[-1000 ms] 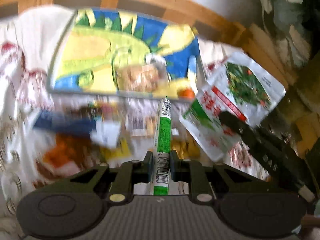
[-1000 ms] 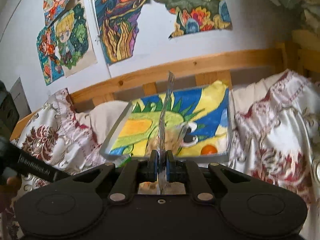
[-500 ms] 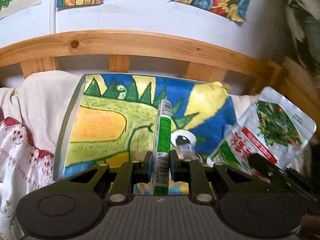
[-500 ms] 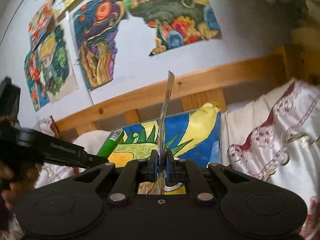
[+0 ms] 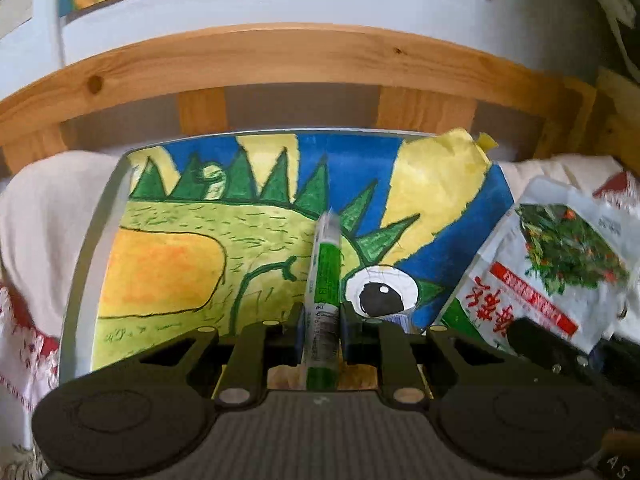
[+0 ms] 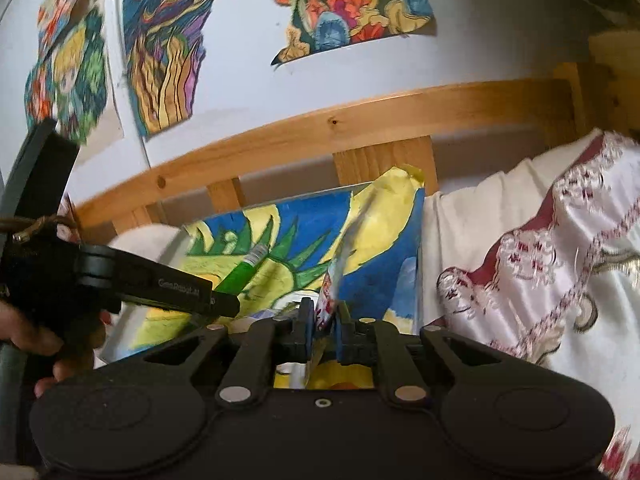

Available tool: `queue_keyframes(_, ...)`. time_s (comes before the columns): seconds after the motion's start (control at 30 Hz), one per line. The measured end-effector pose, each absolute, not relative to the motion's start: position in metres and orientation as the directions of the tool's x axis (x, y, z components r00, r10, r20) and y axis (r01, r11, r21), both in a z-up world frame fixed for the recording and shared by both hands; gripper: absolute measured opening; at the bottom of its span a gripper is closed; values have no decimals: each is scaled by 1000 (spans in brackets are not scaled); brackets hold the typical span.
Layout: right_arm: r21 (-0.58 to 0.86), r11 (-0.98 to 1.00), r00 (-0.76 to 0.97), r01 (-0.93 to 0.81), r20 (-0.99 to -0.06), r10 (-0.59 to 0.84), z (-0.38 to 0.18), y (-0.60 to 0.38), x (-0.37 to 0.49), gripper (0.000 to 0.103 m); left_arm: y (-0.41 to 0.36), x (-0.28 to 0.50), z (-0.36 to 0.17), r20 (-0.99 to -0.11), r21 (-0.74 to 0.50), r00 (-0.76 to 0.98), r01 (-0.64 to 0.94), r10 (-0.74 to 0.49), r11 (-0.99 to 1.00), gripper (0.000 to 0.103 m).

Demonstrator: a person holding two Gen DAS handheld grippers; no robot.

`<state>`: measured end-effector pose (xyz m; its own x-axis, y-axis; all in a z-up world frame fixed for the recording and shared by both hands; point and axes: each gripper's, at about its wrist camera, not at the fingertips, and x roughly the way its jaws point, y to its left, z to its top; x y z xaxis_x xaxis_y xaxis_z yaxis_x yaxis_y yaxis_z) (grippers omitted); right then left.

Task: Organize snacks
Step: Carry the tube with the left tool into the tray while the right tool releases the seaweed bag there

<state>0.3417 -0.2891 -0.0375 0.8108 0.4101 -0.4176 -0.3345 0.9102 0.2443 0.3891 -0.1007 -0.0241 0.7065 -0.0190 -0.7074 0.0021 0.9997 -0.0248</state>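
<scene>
My left gripper (image 5: 322, 320) is shut on a thin green and white snack stick (image 5: 326, 264) that points up over a grey-rimmed box (image 5: 100, 220) lined with a dinosaur drawing. The right wrist view shows that stick (image 6: 240, 272) poking out of the left gripper (image 6: 224, 304) above the same box (image 6: 418, 240). The jaws of my right gripper (image 6: 323, 316) are opening. A white, red and green snack packet (image 6: 348, 240) leans to the right between them, with a gap beside it. The packet's face (image 5: 552, 264) shows at the box's right edge.
A wooden bed rail (image 5: 280, 60) runs behind the box, under a white wall with colourful drawings (image 6: 168, 48). White and red patterned bedding (image 6: 540, 260) lies right of the box, pale bedding (image 5: 48, 208) left. A hand (image 6: 40, 340) holds the left gripper.
Both grippers came closer to the dinosaur box, which now fills more of each view. The right jaws stand wider apart and the packet has tipped to the right between them. The left grip is unchanged.
</scene>
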Motion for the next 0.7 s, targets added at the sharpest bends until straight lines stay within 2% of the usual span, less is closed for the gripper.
queue_keyframes(0.2, 170, 933, 825, -317, -436, 360, -42, -287, 349, 21, -106, 391, -31, -698, -10, 716, 8, -13, 1000, 19)
queue_keyframes(0.3, 117, 950, 838, -290, -448, 311, -45, -284, 352, 29, -106, 391, -32, -698, -4, 716, 9, -10, 1000, 19)
queue_keyframes(0.37, 115, 953, 837, -281, -457, 302, -47, -283, 354, 44, -105, 391, -31, -701, -5, 713, 4, -7, 1000, 19)
queue_keyframes(0.43, 97, 956, 839, -277, -460, 290, -50, -281, 354, 50, -103, 390, -30, -701, -15, 713, -9, -4, 1000, 20)
queue_keyframes(0.5, 68, 954, 840, -291, -459, 289, -51, -277, 351, 56, -100, 389, -29, -695, -26, 719, -15, -7, 1000, 28)
queue_keyframes(0.57, 39, 951, 845, -306, -449, 290, -49, -272, 348, 70, -98, 387, -27, -688, -34, 726, -17, -11, 999, 37)
queue_keyframes(0.6, 23, 949, 849, -314, -441, 291, -48, -270, 345, 73, -97, 386, -26, -683, -37, 731, -21, -10, 999, 42)
queue_keyframes(0.67, -21, 950, 864, -310, -422, 273, -46, -265, 340, 87, -94, 383, -23, -673, -42, 739, -29, -7, 999, 48)
queue_keyframes(0.7, -45, 951, 875, -307, -407, 264, -45, -263, 337, 88, -93, 381, -22, -668, -47, 744, -31, -8, 998, 50)
